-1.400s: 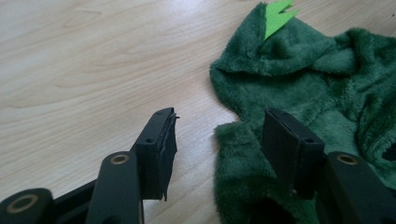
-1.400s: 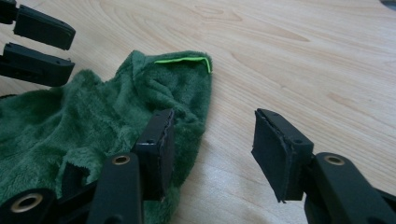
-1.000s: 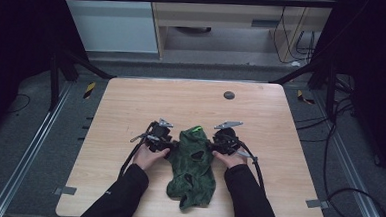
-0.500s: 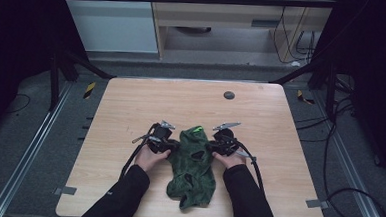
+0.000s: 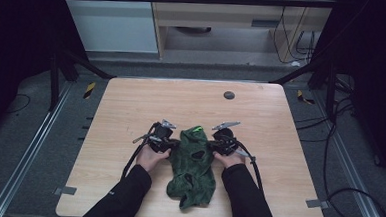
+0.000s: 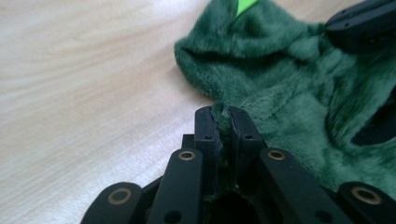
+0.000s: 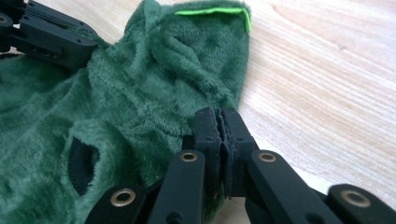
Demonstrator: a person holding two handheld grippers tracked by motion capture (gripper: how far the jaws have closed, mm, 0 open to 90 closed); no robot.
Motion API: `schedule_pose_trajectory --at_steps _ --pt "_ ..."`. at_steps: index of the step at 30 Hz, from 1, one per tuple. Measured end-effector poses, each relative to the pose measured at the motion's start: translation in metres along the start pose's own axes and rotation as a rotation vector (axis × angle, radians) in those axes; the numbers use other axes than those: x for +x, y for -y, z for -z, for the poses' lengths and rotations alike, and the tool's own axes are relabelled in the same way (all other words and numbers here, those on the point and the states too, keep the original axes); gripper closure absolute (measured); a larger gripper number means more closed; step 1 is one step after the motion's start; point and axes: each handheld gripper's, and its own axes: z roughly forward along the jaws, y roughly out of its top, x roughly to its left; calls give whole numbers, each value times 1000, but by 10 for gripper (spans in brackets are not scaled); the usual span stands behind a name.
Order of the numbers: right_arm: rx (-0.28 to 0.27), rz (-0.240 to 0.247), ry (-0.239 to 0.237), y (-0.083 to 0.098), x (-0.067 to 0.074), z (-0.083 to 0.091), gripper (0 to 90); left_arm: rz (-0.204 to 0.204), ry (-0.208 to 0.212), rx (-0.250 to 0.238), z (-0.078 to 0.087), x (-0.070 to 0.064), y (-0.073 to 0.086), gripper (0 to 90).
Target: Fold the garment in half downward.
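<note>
A dark green plush garment (image 5: 193, 164) lies crumpled at the table's near middle, with a bright green trim (image 7: 212, 10) at its far end and dark holes in it. My left gripper (image 5: 173, 143) is at its left edge. Its jaws have just been closing and now pinch the fabric (image 6: 223, 122). My right gripper (image 5: 213, 145) is at the garment's right edge. Its jaws have also just been closing and clamp a fold of fabric (image 7: 221, 123). Each gripper view shows the other gripper (image 6: 364, 28) (image 7: 51, 35) resting on the plush across from it.
The wooden table (image 5: 131, 110) carries a small dark round disc (image 5: 228, 95) near its far edge. Grey tape tabs (image 5: 63, 190) mark the front corners. Cables trail from both grippers along the person's forearms. Dark frame posts stand at the table's back corners.
Both grippers' jaws have closed onto the garment's side edges. The hands and the garment stay where they were.
</note>
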Motion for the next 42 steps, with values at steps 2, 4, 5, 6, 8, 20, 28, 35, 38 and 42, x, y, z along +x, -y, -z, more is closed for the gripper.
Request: schedule_pose_trajectory --at_steps 2,4,5,6,8,20,28,35,38,42 --pt "-14 -1 1 -2 0 2 876 -6 -5 -21 5 0 -5 832" --pt "-24 1 2 -3 0 4 877 -8 -5 -26 6 -1 -7 833" --pt "-44 8 4 -6 0 7 878 -10 -7 -42 10 -1 -11 833" --pt "-44 8 4 -6 0 7 878 -10 -7 -42 10 -1 -11 832" --pt "-67 9 5 -9 0 12 879 -18 -15 -53 13 -3 -15 833" --pt "-195 37 -9 -31 2 38 883 -41 -45 -153 41 -5 -36 834" --pt "-258 79 -7 -42 5 60 882 -68 -59 -213 61 -11 -42 833" --pt "-265 106 -13 -42 9 69 882 -102 -55 -236 76 -22 -43 833" --pt "-272 133 -17 -38 13 73 882 -113 -48 -236 79 -27 -39 832" --pt "-271 163 -29 -33 20 79 882 -132 -45 -225 83 -35 -32 832"
